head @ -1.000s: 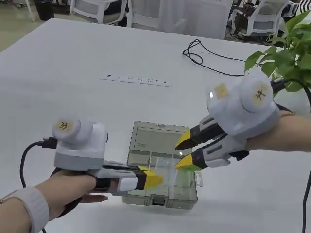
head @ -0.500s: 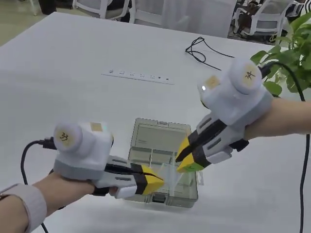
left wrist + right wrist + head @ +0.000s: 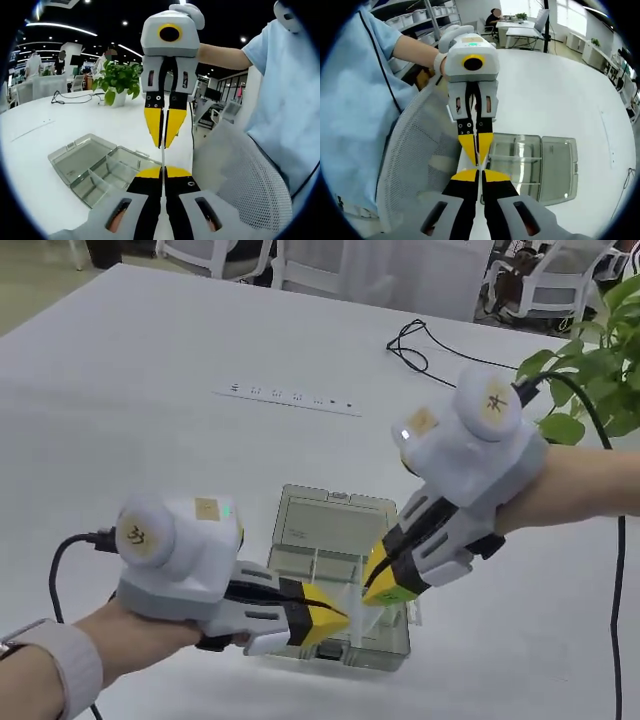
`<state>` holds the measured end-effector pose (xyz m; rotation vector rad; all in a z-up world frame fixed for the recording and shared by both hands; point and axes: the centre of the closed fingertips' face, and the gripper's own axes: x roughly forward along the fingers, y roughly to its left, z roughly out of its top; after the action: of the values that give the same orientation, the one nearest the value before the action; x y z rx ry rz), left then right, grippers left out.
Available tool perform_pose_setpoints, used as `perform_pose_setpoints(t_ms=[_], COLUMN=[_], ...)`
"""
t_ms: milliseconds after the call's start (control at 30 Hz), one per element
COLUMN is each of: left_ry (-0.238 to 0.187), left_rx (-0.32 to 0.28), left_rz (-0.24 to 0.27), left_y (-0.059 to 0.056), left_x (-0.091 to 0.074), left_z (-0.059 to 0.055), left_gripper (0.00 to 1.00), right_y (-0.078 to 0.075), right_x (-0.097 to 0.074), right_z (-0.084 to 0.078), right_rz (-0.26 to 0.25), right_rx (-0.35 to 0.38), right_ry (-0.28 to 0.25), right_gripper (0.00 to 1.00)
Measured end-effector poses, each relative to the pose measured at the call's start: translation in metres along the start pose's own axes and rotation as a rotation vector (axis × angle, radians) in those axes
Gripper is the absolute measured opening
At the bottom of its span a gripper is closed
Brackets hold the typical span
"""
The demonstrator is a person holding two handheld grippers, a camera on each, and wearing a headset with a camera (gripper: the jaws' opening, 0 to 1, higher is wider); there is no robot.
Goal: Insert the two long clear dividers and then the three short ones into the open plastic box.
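Left sticker (image 3: 139, 537), round and tan, on the left gripper (image 3: 335, 618), on the knob far behind its fingers: a dark handwritten mark that looks like "33", not surely legible. Right sticker (image 3: 497, 400), same kind, on the right gripper (image 3: 385, 592), likewise far back from the fingers: one handwritten character, too blurred to read. White strip (image 3: 290, 397) on the table (image 3: 150, 360) beyond the fingers: tiny dark marks, unreadable.

White-bodied left gripper (image 3: 338, 618), lower left, and right gripper (image 3: 380, 592), centre right: yellow-tipped black jaws, black cables (image 3: 95, 538), white wristband (image 3: 75, 665), pale blue sleeve (image 3: 265, 45).
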<state>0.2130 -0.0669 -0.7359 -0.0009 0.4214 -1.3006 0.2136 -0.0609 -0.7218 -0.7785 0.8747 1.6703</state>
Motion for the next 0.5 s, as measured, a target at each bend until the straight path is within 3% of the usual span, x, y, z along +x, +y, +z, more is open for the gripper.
perform_pose_setpoints(t_ms=[333,500], left_ry=[0.015,0.037], left_rx=[-0.023,-0.017], left_rz=[-0.008,-0.01], left_y=[0.001,0.002], left_x=[0.0009,0.0027], left_z=[-0.0022,-0.0042], left_gripper=[0.0,0.0], right_y=[0.0014,0.0012], right_x=[0.0015,0.0043], right_z=[-0.0016,-0.0019], right_rz=[-0.001,-0.021], right_rx=[0.0,-0.024], right_ry=[0.044,0.109], right_gripper=[0.02,0.02])
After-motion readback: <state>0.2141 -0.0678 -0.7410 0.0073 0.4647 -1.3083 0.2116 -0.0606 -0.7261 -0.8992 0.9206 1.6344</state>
